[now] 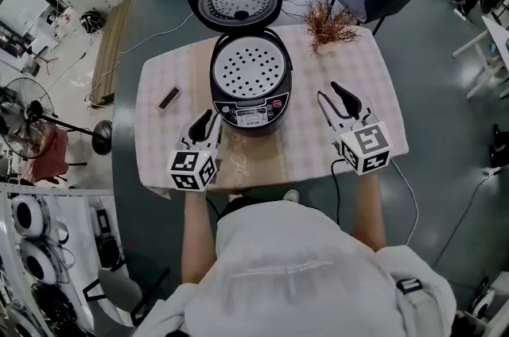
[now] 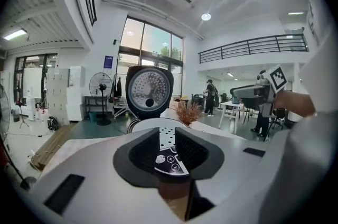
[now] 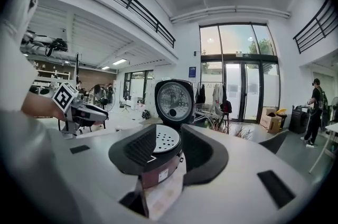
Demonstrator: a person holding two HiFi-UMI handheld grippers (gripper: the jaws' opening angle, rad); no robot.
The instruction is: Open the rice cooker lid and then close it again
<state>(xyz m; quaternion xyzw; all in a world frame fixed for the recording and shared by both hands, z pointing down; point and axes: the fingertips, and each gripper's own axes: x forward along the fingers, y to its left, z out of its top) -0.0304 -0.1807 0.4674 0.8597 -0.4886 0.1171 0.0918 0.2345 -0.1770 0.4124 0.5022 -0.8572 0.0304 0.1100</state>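
The dark red rice cooker (image 1: 250,85) stands mid-table with its lid (image 1: 235,0) raised upright at the back, baring a white perforated inner tray. My left gripper (image 1: 209,123) hovers just left of the cooker's front panel, open and holding nothing. To the cooker's right, my right gripper (image 1: 327,90) is open too and apart from it. The left gripper view looks between the left gripper's (image 2: 167,138) jaws at the control panel (image 2: 171,164) and lid (image 2: 149,90). In the right gripper view the right gripper (image 3: 168,146) frames the cooker body (image 3: 158,170) and lid (image 3: 174,101).
A dried reddish plant (image 1: 330,25) sits at the table's back right and a small dark bar (image 1: 169,98) lies at its left. The checked tablecloth (image 1: 334,160) covers the table. A chair (image 1: 374,3) stands behind, and a floor fan (image 1: 32,117) far left.
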